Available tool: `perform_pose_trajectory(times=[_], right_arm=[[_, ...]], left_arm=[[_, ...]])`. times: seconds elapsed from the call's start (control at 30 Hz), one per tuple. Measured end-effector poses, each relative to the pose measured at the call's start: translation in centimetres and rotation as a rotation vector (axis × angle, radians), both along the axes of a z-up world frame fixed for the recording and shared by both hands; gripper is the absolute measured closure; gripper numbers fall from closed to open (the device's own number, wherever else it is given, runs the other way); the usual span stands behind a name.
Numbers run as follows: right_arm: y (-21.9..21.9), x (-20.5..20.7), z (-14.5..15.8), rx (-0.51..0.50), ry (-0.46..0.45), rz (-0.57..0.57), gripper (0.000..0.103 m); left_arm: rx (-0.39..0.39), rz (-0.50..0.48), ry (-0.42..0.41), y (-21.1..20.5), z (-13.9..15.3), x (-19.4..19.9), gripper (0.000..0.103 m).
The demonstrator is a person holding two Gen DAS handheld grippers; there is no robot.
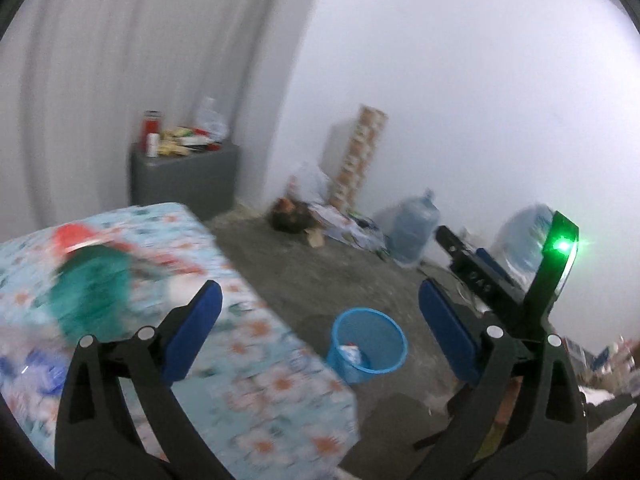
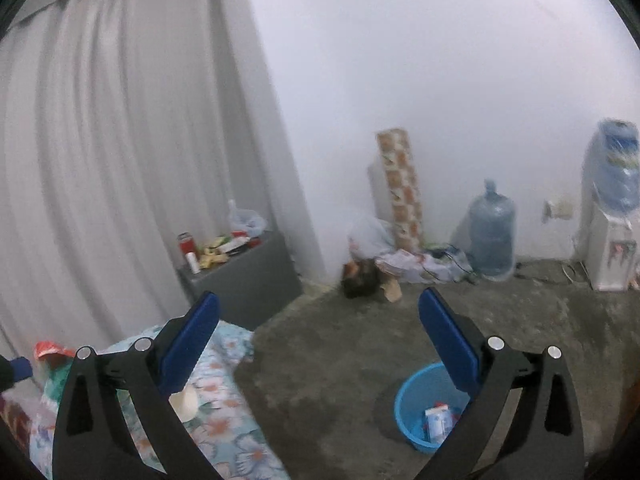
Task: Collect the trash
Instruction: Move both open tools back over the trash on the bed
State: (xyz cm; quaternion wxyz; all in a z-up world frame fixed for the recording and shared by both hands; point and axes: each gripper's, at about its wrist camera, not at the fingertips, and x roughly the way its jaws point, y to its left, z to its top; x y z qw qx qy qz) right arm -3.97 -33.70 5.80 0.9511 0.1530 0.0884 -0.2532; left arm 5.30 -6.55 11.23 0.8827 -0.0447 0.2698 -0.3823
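On the left, the floral-cloth tabletop [image 1: 260, 360] carries a crumpled green-and-red wrapper [image 1: 92, 276] and a white paper cup [image 2: 184, 402], soft trash awaiting pickup. Both the left claw [image 1: 320, 312] and right claw [image 2: 320, 320] gape empty. Right, on the concrete floor, the blue mesh bin [image 1: 366, 344] holds a carton, probably placed near for drops.

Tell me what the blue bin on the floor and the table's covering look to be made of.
Blue bin: probably plastic, going by its uniform bright color and thin rim; the wall looks finely meshed in the left wrist view. Table covering: floral-printed sheet hanging over the edge, either cloth or vinyl; blur leaves it open.
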Motion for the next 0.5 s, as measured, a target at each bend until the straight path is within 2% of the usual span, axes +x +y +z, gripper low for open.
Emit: perform_pose_trajectory(times=[0.1,0.27,0.5], right_arm=[[2.1,0.5,0.3,-0.059,0.024,0.07,0.006],[5.5,1.1,0.3,-0.114,0.034,0.165,0.006],[9.0,3.4,-1.1,-0.041,0.084,0.364,0.006]], left_arm=[[-0.052,0.072,0.001,5.3,-0.9,-0.6,0.009],[-0.061,0.233,0.005,12.5,-3.2,-1.3,0.009],[-0.053,0.429,0.001,19.4,-5.7,-1.8,0.009]])
